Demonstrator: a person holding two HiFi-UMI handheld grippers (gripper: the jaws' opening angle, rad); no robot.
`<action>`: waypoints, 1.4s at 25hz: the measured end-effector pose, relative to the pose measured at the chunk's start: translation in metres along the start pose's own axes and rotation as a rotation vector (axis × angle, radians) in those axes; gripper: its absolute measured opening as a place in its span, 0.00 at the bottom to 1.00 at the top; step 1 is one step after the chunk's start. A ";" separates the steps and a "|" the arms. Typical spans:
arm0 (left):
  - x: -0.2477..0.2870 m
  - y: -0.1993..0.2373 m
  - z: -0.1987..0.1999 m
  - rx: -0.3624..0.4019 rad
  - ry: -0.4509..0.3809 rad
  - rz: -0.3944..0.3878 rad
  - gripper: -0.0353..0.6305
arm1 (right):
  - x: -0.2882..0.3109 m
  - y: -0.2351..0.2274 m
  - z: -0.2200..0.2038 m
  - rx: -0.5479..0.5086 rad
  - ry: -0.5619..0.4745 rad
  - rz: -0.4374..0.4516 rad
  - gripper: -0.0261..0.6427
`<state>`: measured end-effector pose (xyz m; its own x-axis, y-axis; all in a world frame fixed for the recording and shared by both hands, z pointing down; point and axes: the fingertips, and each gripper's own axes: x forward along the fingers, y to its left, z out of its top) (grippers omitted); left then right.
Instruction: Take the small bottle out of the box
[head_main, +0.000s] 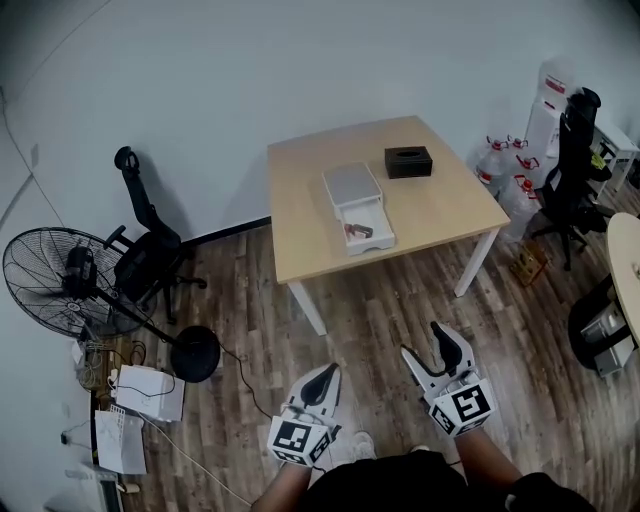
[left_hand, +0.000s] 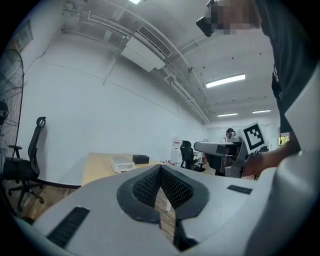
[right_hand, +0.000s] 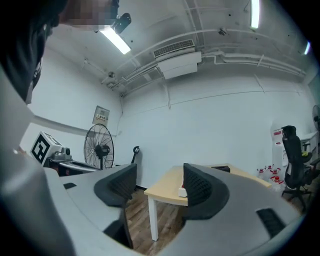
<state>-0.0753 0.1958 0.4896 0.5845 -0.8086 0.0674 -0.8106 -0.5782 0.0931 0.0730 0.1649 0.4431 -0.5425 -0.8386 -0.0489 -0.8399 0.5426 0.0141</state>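
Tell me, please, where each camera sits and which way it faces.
Head view: on the person's head, looking steeply down at the table and white box; left tongs, right tongs and forearms show.
Left gripper view: on the left tongs, facing the table along shut jaws; the person's torso and right tongs show.
Right gripper view: on the right tongs, facing the table between open jaws, fan further left; left tongs show at left edge.
All three share the table.
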 end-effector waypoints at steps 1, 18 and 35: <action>0.000 0.009 0.002 0.004 -0.002 -0.001 0.07 | 0.007 0.003 0.003 -0.003 -0.007 -0.014 0.50; 0.049 0.081 0.001 -0.019 0.008 -0.008 0.07 | 0.086 -0.024 -0.011 -0.045 0.030 -0.061 0.88; 0.180 0.141 0.007 -0.020 0.051 0.053 0.07 | 0.192 -0.127 -0.044 -0.057 0.124 0.018 0.88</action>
<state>-0.0844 -0.0324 0.5076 0.5424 -0.8310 0.1237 -0.8398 -0.5320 0.1082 0.0746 -0.0666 0.4755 -0.5522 -0.8303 0.0756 -0.8275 0.5569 0.0712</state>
